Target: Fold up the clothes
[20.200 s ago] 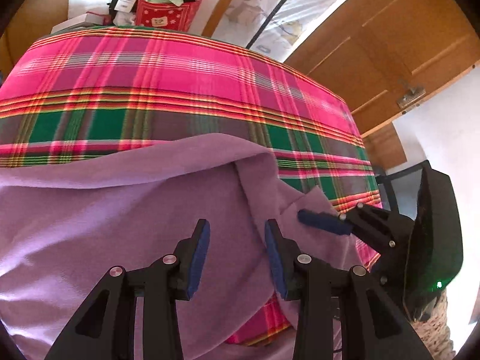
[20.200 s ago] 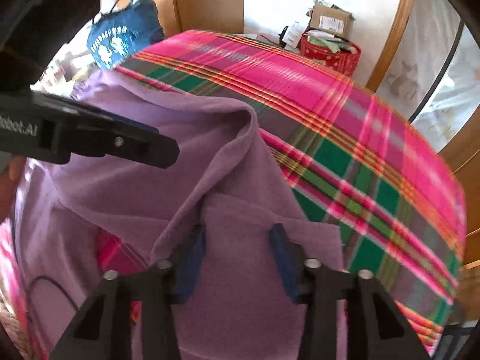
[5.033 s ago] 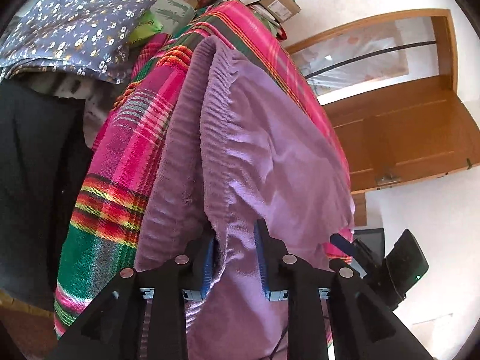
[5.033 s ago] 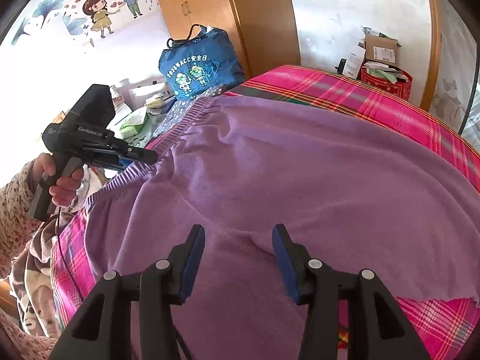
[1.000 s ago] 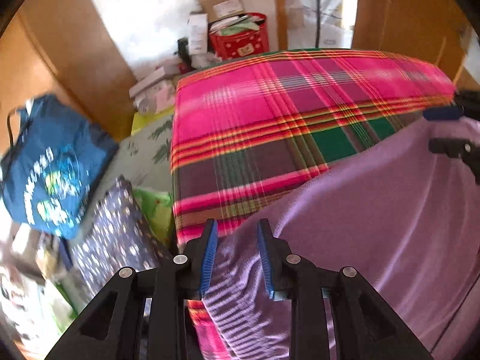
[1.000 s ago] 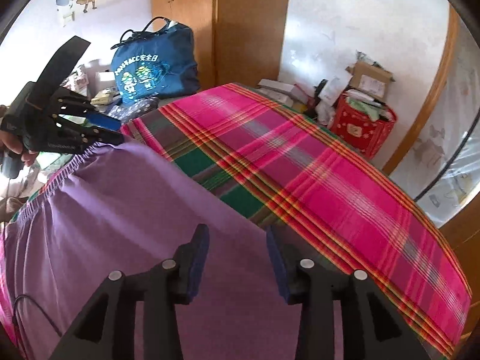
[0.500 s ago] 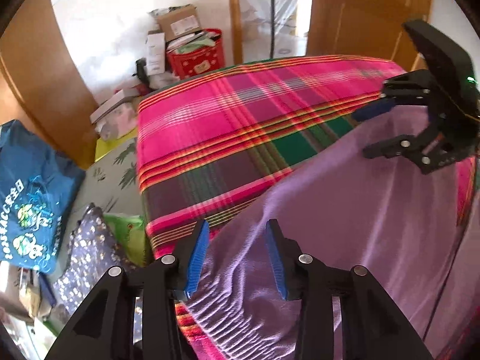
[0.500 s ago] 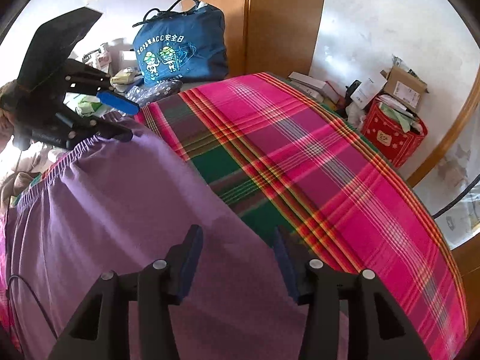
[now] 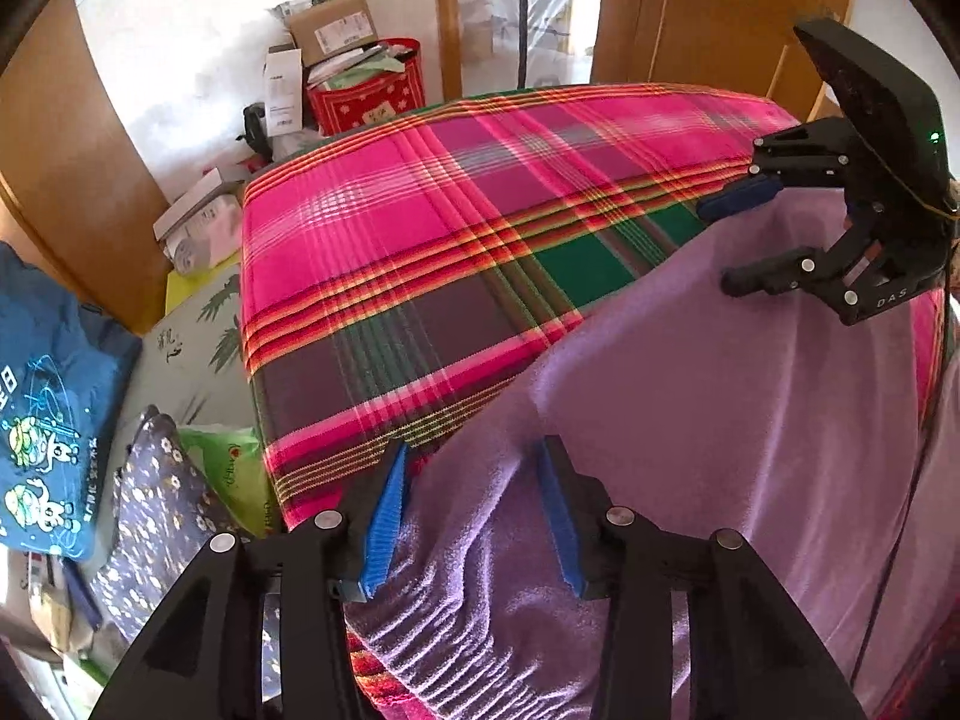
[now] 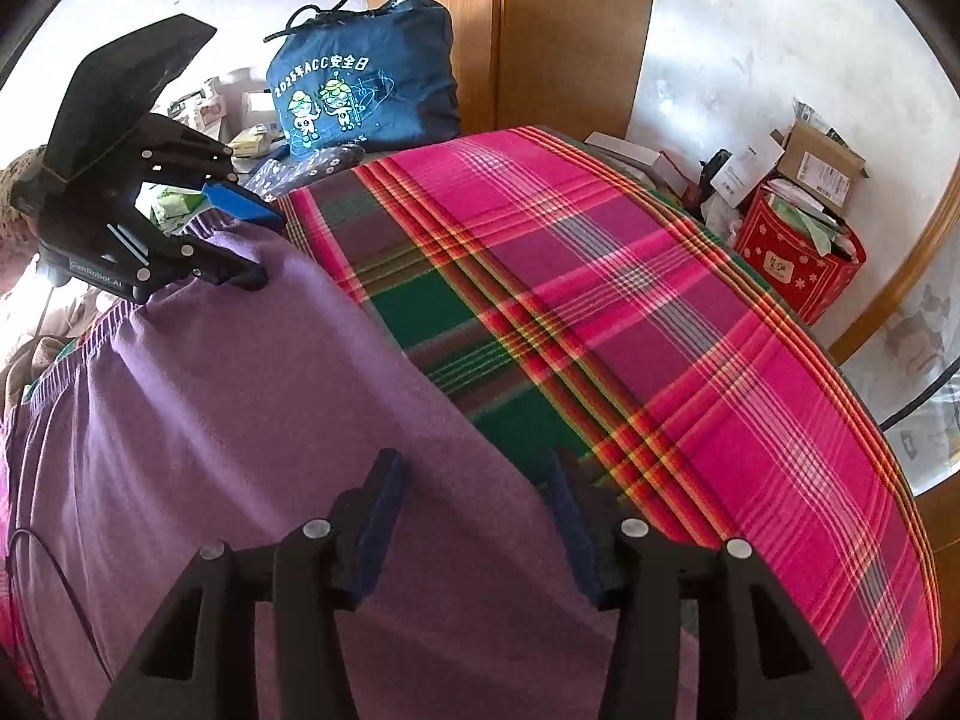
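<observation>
A purple knit garment [image 9: 720,420] lies doubled over on the near part of a bed with a pink and green plaid cover [image 9: 420,240]. Its ribbed hem runs down by my left gripper [image 9: 471,510], which is open, the fabric lying loose between the wide-apart blue pads. My right gripper [image 9: 717,249] is open at the garment's far corner. In the right wrist view the right gripper [image 10: 474,516] straddles the garment's [image 10: 240,420] folded edge over the plaid cover [image 10: 660,330], and the left gripper [image 10: 267,249] stands open at the hem corner.
A red box [image 9: 366,102] with cartons stands by the wall past the bed. A blue printed bag [image 10: 360,96] and a floral cloth [image 9: 150,510] sit beside the bed on the left. Wooden wardrobe [image 10: 540,30] and door [image 9: 690,18] stand behind.
My left gripper has opened and let go of the hem it held a second ago. The garment's edge has dropped onto the bed, and the right gripper has widened slightly.
</observation>
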Available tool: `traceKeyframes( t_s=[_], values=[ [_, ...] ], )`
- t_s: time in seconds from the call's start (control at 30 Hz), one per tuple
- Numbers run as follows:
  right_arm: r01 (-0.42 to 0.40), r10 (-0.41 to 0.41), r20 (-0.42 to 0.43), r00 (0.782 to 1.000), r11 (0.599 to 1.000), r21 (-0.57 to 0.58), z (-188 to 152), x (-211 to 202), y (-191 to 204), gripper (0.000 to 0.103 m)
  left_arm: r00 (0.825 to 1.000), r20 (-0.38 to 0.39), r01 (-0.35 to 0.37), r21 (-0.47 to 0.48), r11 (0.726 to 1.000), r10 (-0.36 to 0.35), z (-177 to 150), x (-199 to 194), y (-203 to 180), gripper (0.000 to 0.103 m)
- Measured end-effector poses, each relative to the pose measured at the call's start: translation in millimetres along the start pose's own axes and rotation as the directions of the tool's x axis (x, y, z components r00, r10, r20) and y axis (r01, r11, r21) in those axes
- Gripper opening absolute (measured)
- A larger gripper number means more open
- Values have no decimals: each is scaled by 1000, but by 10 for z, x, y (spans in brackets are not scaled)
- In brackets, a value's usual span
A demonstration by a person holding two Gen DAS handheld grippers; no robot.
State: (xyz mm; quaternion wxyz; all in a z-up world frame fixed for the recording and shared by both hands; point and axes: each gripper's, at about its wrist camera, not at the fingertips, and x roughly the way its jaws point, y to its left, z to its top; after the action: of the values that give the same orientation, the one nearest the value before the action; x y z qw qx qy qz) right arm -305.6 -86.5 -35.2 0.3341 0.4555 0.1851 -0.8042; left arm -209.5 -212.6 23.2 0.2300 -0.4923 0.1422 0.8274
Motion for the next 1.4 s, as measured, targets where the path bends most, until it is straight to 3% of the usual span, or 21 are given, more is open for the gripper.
traceKeyframes(
  t_s=[0.23, 0.33, 0.4, 0.47, 0.67, 1.1, 1.4],
  values=[
    [-20, 20, -9, 1000, 999, 29, 3, 10, -37, 50, 1000, 11, 11, -19, 1000, -11, -26, 0, -2, 46],
    [-31, 31, -12, 999, 999, 22, 7, 3, -9, 39, 1000, 20, 18, -5, 1000, -18, -30, -4, -25, 37],
    [-35, 35, -6, 999, 999, 5, -3, -11, 30, 33, 1000, 15, 7, 28, 1000, -7, -20, -8, -95, 20],
    [-32, 32, 2, 999, 999, -16, -13, -26, 71, 24, 1000, 8, -9, 64, 998, 8, -7, -12, -173, 12],
    [4, -3, 23, 1000, 999, -52, -42, -78, 196, 6, 996, 18, -88, 92, 992, 86, -16, -52, -261, 7],
    [62, -56, 104, 993, 997, -54, -123, -701, 575, 5, 969, 146, -220, 125, 967, 202, -118, -725, -542, 6],
    [83, -70, 151, 986, 993, -79, -238, -1268, 1033, 5, 960, 170, -245, 132, 961, 222, -359, -1168, -793, 6]
  ],
)
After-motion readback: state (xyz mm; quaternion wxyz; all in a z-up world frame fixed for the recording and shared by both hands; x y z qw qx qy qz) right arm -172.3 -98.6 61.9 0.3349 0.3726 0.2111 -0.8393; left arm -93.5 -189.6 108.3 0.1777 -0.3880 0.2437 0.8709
